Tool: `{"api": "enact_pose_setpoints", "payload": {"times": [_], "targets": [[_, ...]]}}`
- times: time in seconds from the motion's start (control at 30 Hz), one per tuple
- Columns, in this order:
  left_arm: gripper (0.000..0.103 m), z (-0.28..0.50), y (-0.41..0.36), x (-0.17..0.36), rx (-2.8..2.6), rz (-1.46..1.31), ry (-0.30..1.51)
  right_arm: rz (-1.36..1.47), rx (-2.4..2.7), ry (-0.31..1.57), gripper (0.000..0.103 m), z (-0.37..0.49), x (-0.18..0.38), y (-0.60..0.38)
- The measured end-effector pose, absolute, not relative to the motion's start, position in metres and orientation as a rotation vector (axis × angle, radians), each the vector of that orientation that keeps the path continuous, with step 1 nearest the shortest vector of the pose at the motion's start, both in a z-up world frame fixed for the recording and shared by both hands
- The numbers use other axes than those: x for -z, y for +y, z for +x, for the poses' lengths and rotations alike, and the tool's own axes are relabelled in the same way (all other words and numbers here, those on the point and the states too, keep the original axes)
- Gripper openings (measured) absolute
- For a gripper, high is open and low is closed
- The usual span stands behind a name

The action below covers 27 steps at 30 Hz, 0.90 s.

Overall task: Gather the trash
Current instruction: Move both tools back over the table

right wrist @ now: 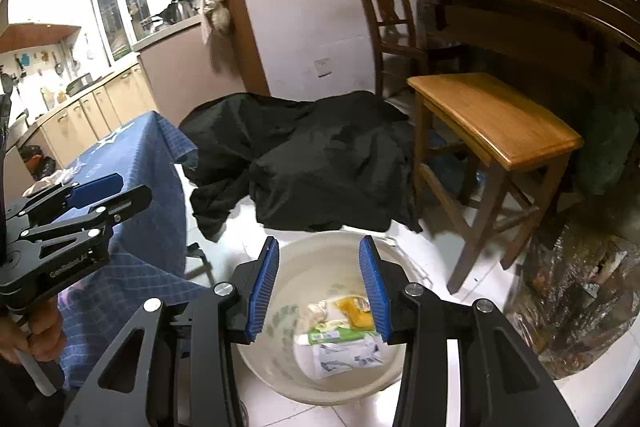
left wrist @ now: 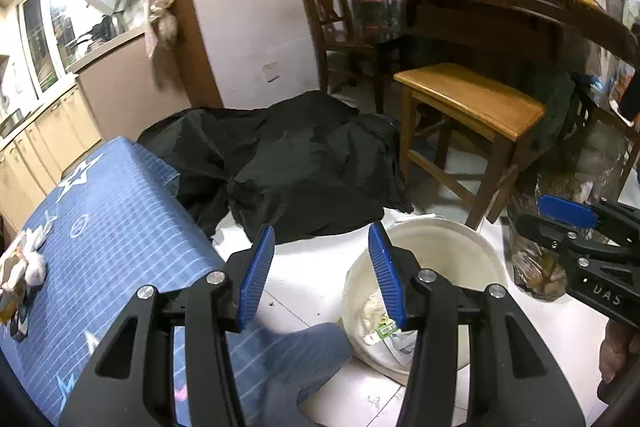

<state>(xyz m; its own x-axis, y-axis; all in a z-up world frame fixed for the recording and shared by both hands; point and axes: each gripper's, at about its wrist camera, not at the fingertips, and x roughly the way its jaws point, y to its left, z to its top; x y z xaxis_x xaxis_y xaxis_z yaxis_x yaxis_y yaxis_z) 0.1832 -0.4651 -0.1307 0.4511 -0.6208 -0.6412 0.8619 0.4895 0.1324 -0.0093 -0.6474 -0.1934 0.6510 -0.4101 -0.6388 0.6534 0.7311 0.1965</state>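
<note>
A: Right gripper [right wrist: 319, 285] gapes wide, empty, above the bucket [right wrist: 256, 359]; wrappers [right wrist: 340, 343] lie inside.

B: Left gripper [left wrist: 322, 267] likewise spread, holding nothing; remaining trash [left wrist: 24, 267] on the table [left wrist: 120, 211] looks light, crumply; pinch its bunched middle.

One white bucket [right wrist: 280, 307] sits on the floor, with about four pieces of trash [right wrist: 344, 331] inside. One wooden stool [right wrist: 492, 119], one wooden chair [right wrist: 384, 11], one black cloth [right wrist: 312, 155] and one blue-covered bench [left wrist: 104, 211] holding a small cluster of wrappers [left wrist: 20, 267].
</note>
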Motion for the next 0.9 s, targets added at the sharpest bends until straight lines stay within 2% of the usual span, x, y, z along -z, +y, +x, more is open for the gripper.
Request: {"api": "enact_pose_setpoints", "payload": {"times": [0.3,0.9], "targets": [[0.052,0.234,-0.376,0.100,0.813,0.363,0.540,0.371,0.471,0.558,0.043,0.058,0.160,-0.591],[0.064,0.396,-0.114,0.080,0.242,0.157,0.595,0.211,-0.028,0.650,0.043,0.334,0.106,-0.409]]}}
